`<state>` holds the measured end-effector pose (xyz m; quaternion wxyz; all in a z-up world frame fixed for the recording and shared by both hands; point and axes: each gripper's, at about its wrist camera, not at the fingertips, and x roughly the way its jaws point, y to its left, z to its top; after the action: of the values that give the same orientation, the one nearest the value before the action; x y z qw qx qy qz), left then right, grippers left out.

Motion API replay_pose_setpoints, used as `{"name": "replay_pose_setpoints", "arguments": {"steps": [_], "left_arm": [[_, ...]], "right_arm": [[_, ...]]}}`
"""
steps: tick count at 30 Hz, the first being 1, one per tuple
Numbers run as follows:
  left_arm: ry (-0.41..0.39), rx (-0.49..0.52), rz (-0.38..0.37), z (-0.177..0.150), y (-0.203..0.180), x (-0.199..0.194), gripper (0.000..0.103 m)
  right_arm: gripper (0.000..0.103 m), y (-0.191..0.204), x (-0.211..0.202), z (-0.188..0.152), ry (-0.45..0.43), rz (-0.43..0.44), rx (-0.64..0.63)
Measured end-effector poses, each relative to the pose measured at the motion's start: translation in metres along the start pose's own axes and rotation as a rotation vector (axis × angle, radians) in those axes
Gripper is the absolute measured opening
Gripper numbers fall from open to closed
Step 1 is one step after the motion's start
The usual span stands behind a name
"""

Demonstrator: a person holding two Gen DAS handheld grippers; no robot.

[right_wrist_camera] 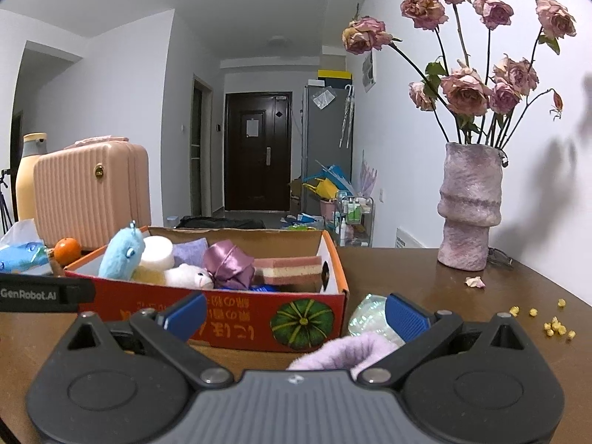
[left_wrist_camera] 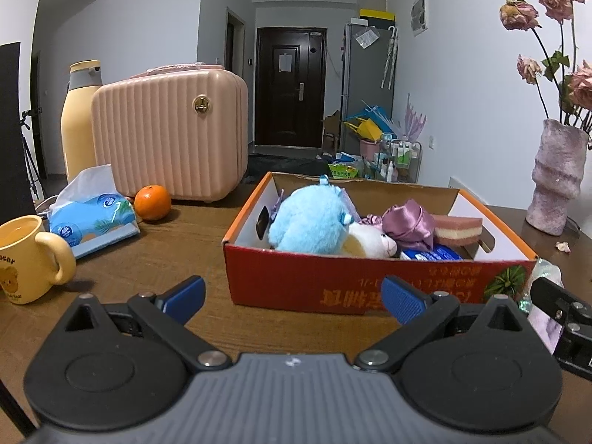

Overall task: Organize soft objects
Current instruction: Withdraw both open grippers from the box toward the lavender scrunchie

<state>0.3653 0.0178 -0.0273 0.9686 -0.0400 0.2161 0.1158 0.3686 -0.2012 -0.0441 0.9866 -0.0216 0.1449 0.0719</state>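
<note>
The fluffy lilac plush cloth (right_wrist_camera: 344, 355) lies on the brown wooden table (right_wrist_camera: 444, 288) between the spread blue-padded fingers of the right gripper (right_wrist_camera: 296, 314), ungripped. At its 11 o'clock stands the red cardboard box (right_wrist_camera: 222, 318) holding a sky-blue plush toy (right_wrist_camera: 122, 255) and pink layered sponge (right_wrist_camera: 292, 270). The left gripper (left_wrist_camera: 292, 299) gapes wide, empty, facing the box.

The box (left_wrist_camera: 370, 277) sits mid-table, toys (left_wrist_camera: 310, 222) inside; mug (left_wrist_camera: 29, 259), tissues (left_wrist_camera: 92, 218), orange (left_wrist_camera: 152, 202) to its left, vase (left_wrist_camera: 555, 181) right.
</note>
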Motion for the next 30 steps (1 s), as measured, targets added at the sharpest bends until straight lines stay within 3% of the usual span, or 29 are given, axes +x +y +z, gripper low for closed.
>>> {"name": "replay_pose_setpoints", "arguments": {"steps": [18, 30], "left_arm": [[0.041, 0.018, -0.02, -0.021, 0.002, -0.03, 0.103], [0.082, 0.03, -0.046, -0.021, -0.003, -0.018, 0.103]], "right_arm": [[0.103, -0.011, -0.024, -0.015, 0.068, -0.012, 0.016], [0.103, -0.016, 0.006, -0.022, 0.189, -0.028, 0.029]]}}
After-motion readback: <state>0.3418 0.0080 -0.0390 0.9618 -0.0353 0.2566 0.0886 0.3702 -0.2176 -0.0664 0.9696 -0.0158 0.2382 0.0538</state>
